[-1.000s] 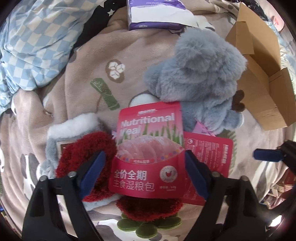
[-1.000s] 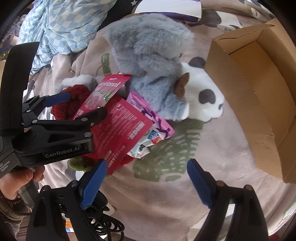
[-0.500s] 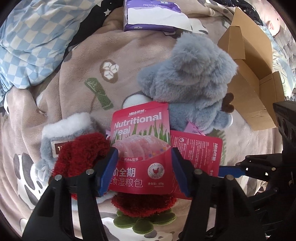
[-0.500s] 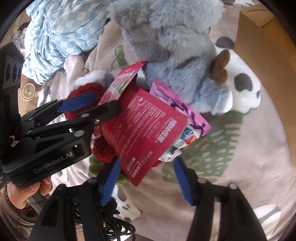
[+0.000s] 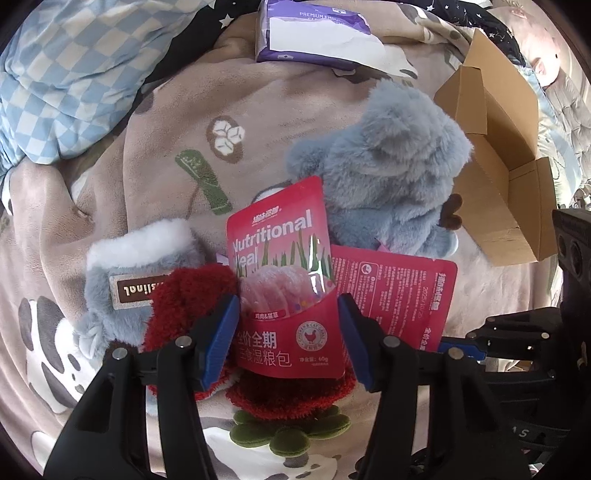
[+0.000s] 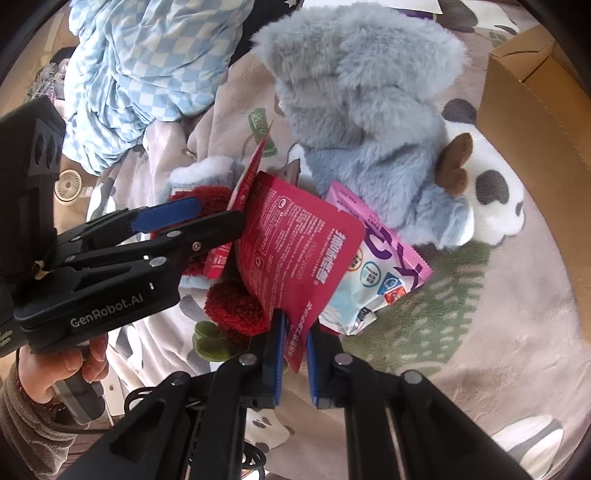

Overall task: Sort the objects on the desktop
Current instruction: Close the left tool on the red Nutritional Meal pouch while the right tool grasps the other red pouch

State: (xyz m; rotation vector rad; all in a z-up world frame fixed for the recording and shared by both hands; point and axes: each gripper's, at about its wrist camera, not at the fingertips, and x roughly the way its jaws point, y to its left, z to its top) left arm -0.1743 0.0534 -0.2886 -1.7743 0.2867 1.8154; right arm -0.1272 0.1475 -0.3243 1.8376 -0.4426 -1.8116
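Note:
A red "Nutritional Meal" pouch [image 5: 284, 280] stands upright between the pads of my left gripper [image 5: 286, 343], whose jaws are closing and press on its two side edges. Beside it on the right lies a second red pouch [image 5: 399, 291], back side up. My right gripper [image 6: 295, 354] has its jaws closing tight on the lower corner of this second pouch [image 6: 295, 258]. A pink and white snack packet [image 6: 380, 266] lies under it. In the right wrist view the left gripper [image 6: 219, 214] comes in from the left, held by a hand [image 6: 62, 369].
A grey plush toy [image 5: 388, 173] lies behind the pouches, with a red fuzzy toy [image 5: 184, 295] and a grey furry slipper [image 5: 122, 273] on the left. An open cardboard box [image 5: 495, 147] sits at the right, a purple pack [image 5: 314, 33] at the back, and blue checked bedding [image 5: 62, 81] at the left.
Both grippers' jaws have narrowed from wide open. The left pads came in against the front pouch's sides. The right gripper moved in and clamped the second pouch's corner.

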